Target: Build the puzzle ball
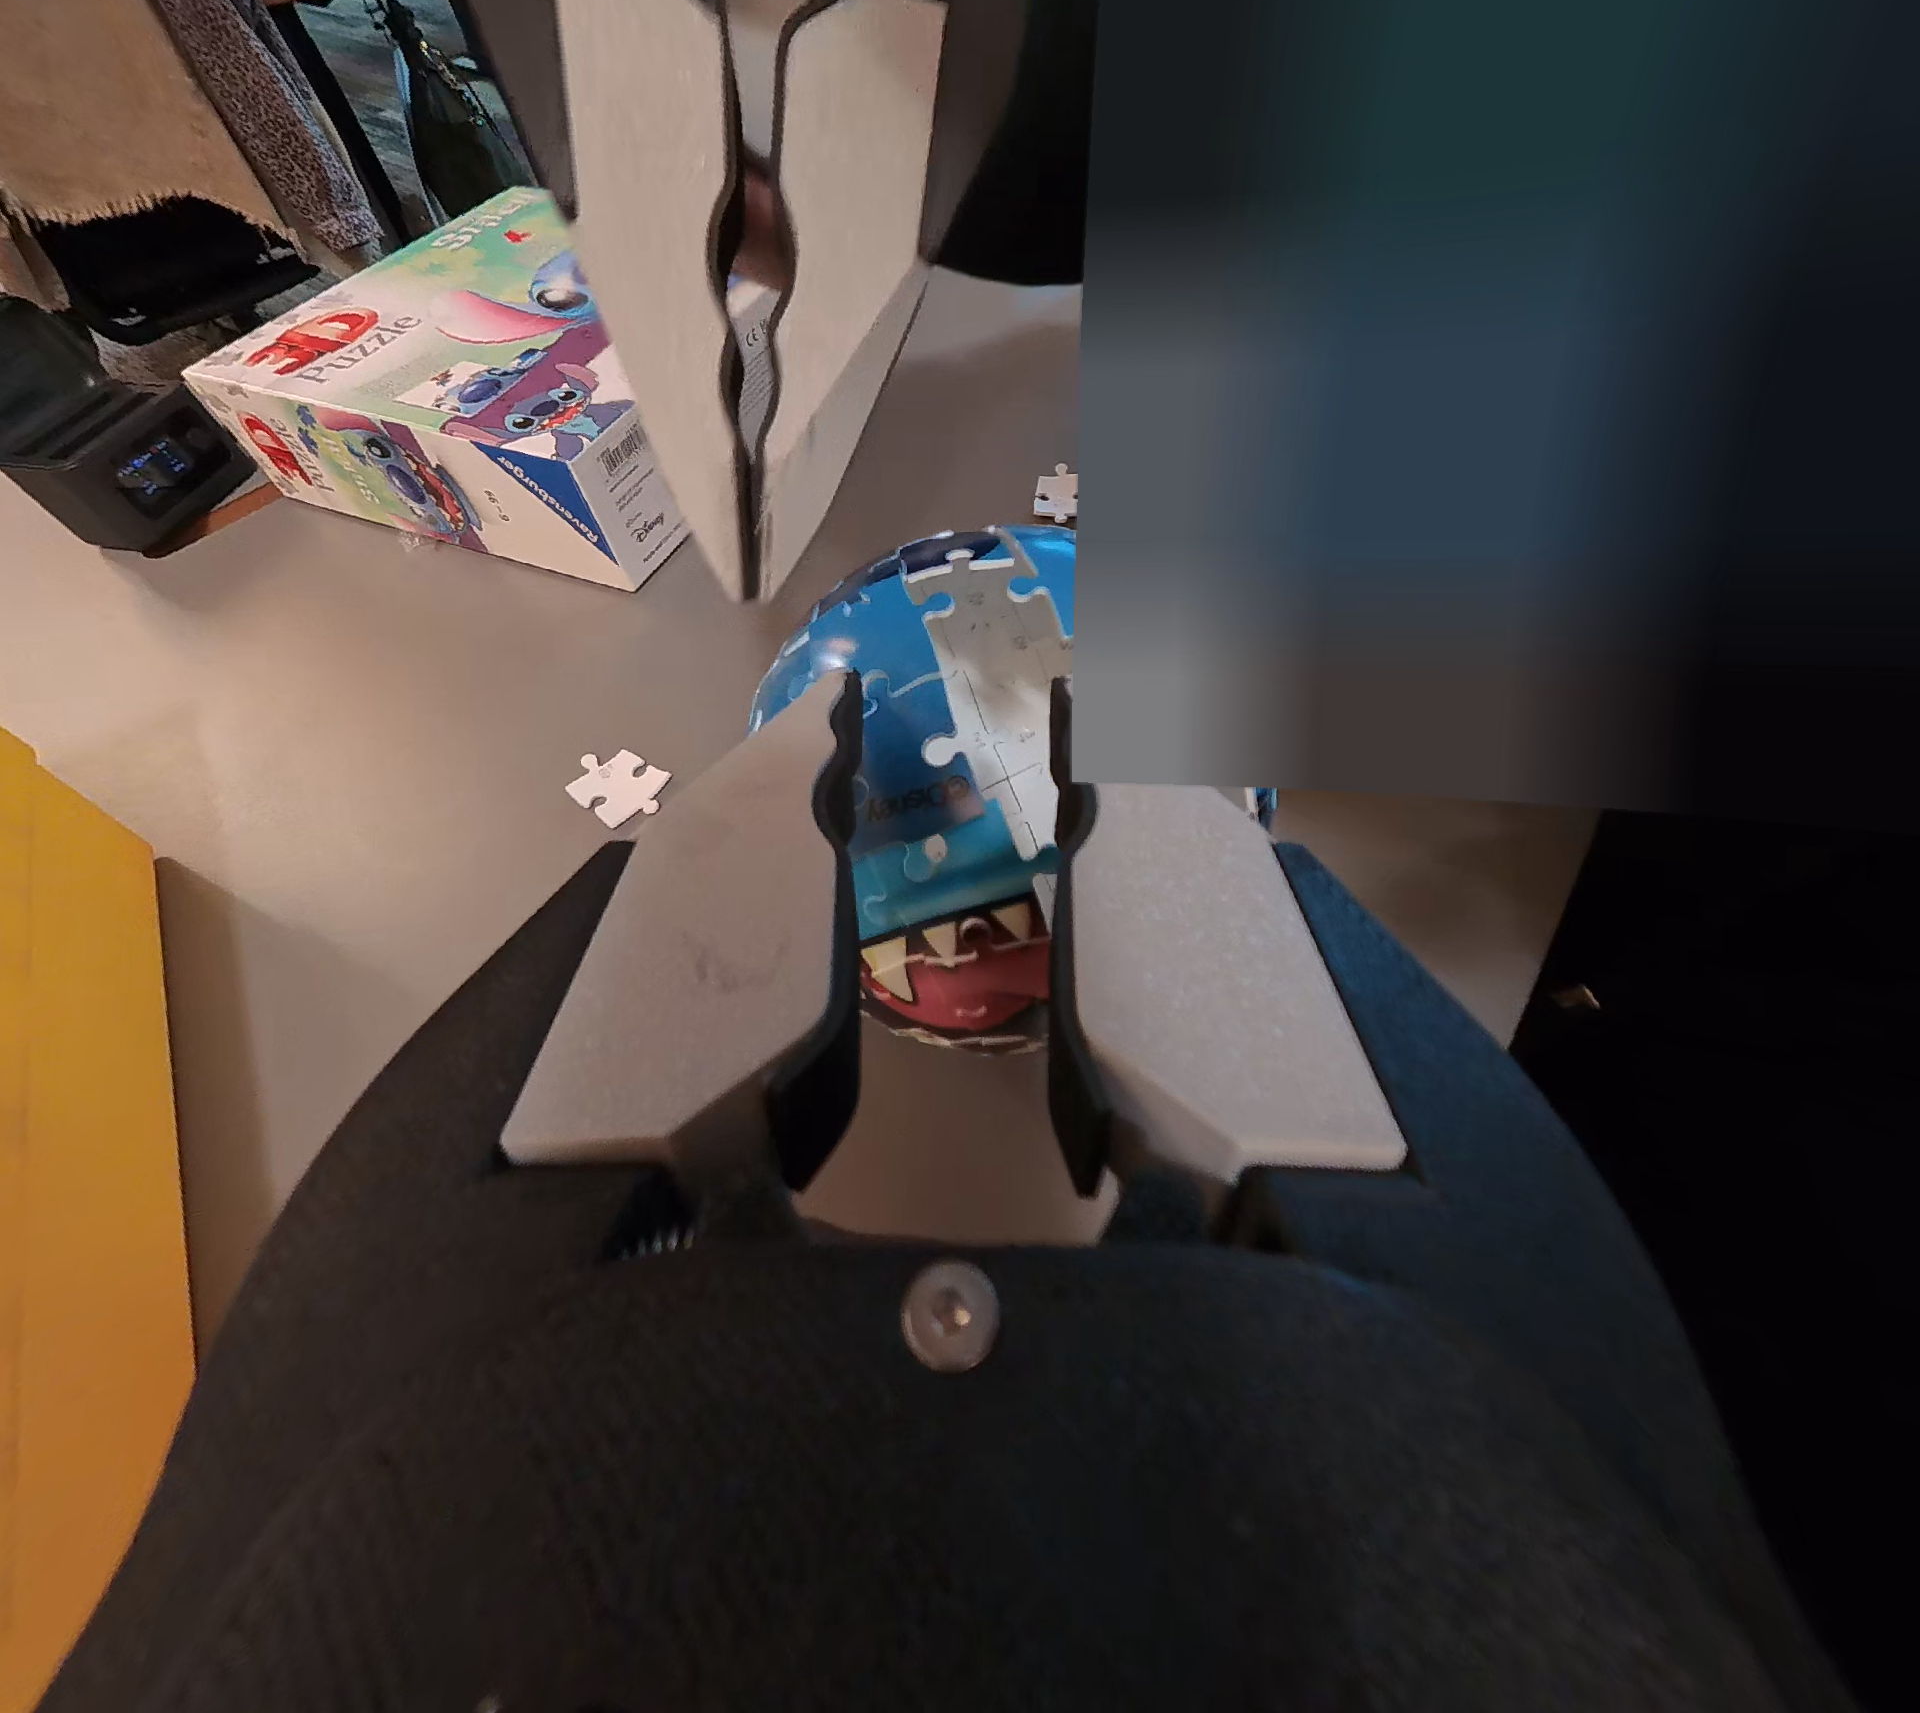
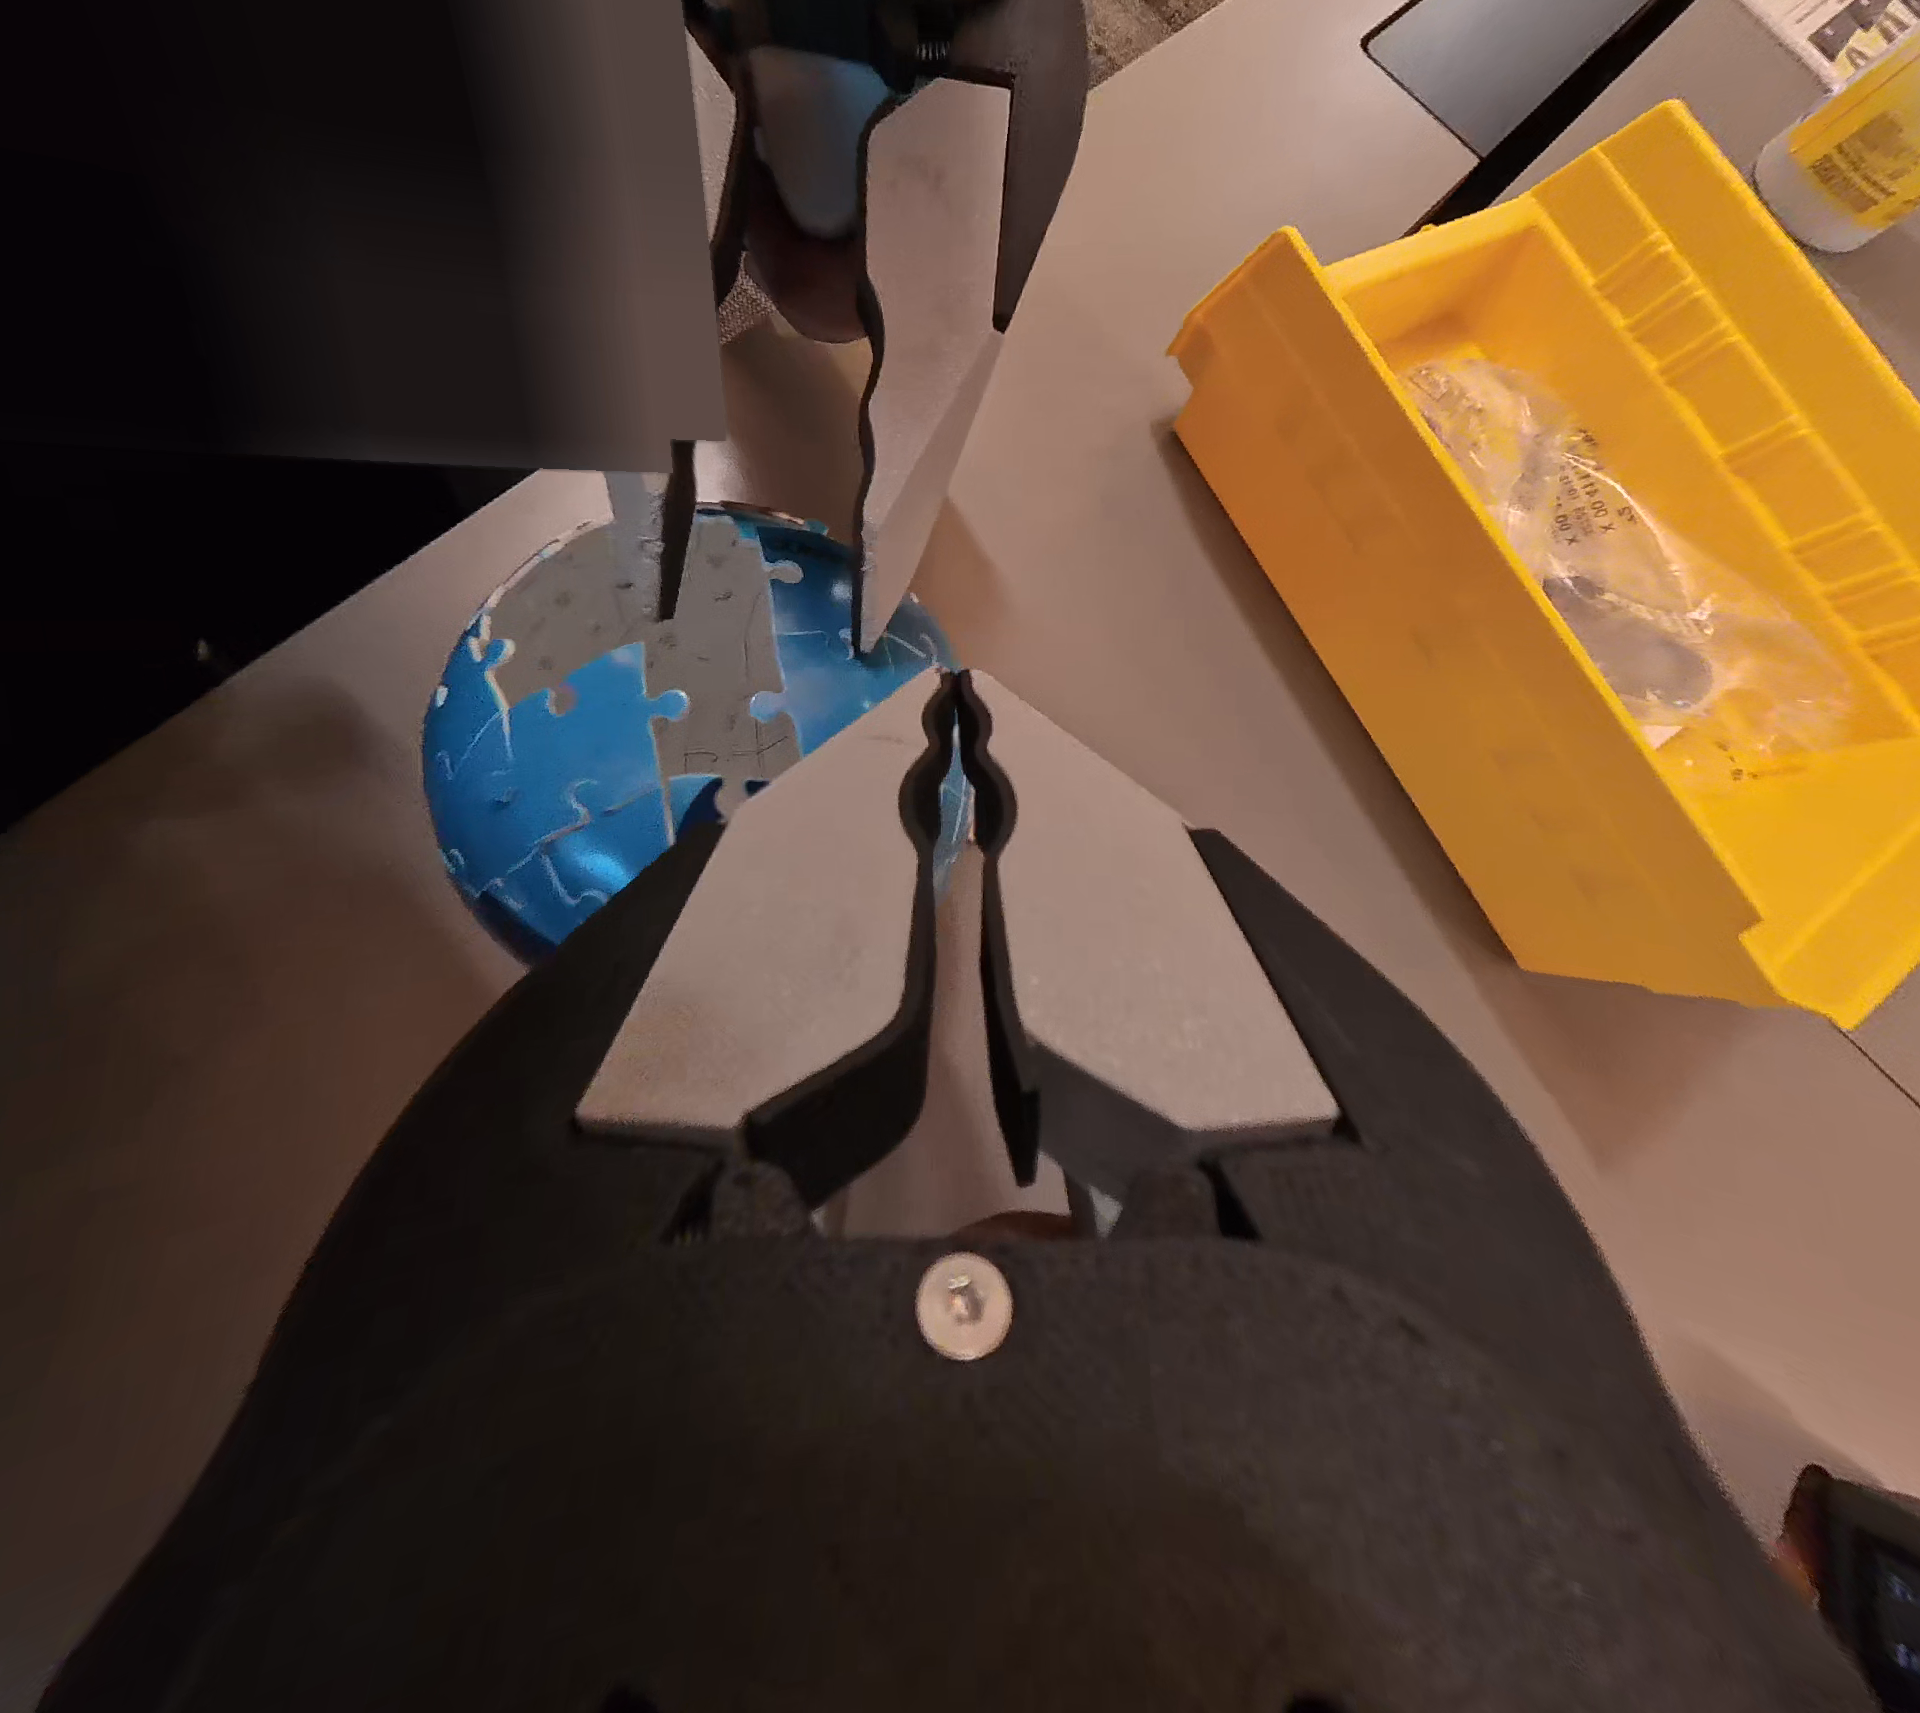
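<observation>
The puzzle ball is blue with a toothy red mouth and a patch of white pieces on top. It sits on the grey table and also shows in the right wrist view. My left gripper is open, and its fingertips straddle the white patch on the ball's top. I cannot tell if they touch it. My right gripper is shut with nothing visible in it. Its tip hovers just beside the ball's upper edge and comes in from the far side in the left wrist view.
Two loose white pieces lie on the table near the ball. The colourful puzzle box and a black device stand behind. A yellow bin holding a plastic bag is beside the ball.
</observation>
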The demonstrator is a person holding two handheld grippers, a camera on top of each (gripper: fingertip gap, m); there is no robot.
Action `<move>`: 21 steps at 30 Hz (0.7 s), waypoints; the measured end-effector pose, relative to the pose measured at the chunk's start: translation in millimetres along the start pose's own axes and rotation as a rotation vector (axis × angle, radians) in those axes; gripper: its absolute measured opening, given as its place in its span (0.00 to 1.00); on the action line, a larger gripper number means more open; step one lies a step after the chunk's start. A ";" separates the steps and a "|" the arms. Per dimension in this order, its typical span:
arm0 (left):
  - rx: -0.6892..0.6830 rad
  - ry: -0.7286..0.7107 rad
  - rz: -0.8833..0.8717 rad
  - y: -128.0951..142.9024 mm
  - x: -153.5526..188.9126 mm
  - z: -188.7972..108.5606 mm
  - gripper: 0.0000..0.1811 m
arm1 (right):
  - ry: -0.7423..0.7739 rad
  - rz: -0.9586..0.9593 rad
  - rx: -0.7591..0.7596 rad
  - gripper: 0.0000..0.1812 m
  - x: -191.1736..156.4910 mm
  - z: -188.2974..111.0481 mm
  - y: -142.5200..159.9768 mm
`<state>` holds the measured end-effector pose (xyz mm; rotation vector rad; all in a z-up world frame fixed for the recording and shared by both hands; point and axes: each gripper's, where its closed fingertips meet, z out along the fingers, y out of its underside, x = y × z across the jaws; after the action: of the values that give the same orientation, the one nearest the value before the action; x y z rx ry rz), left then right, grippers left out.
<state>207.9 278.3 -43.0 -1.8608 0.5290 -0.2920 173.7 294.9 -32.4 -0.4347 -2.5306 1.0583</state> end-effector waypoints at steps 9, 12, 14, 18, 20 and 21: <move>-0.002 0.012 -0.001 -1.6 -1.6 3.0 0.19 | -0.049 0.005 -0.031 0.00 -17.0 0.4 11.4; -0.010 0.014 -0.004 -2.3 -2.6 4.0 0.19 | -0.032 0.009 -0.021 0.00 -15.5 -0.8 11.5; -0.015 0.014 0.001 -2.3 -3.1 4.5 0.19 | -0.021 0.005 -0.017 0.00 -13.9 -3.6 10.6; -0.019 0.017 -0.002 -2.6 -3.9 5.2 0.19 | -0.051 0.007 -0.017 0.00 -17.9 -4.5 10.2; -0.020 0.016 -0.002 -2.4 -4.8 6.2 0.19 | -0.055 -0.007 -0.019 0.00 -20.4 -2.9 10.6; -0.019 0.016 -0.002 -2.6 -5.2 6.4 0.19 | -0.042 -0.013 -0.022 0.00 -18.9 -3.3 10.7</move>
<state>206.9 286.9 -42.5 -1.8786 0.5425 -0.3049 193.4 296.4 -42.0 -0.4054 -2.5805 1.0466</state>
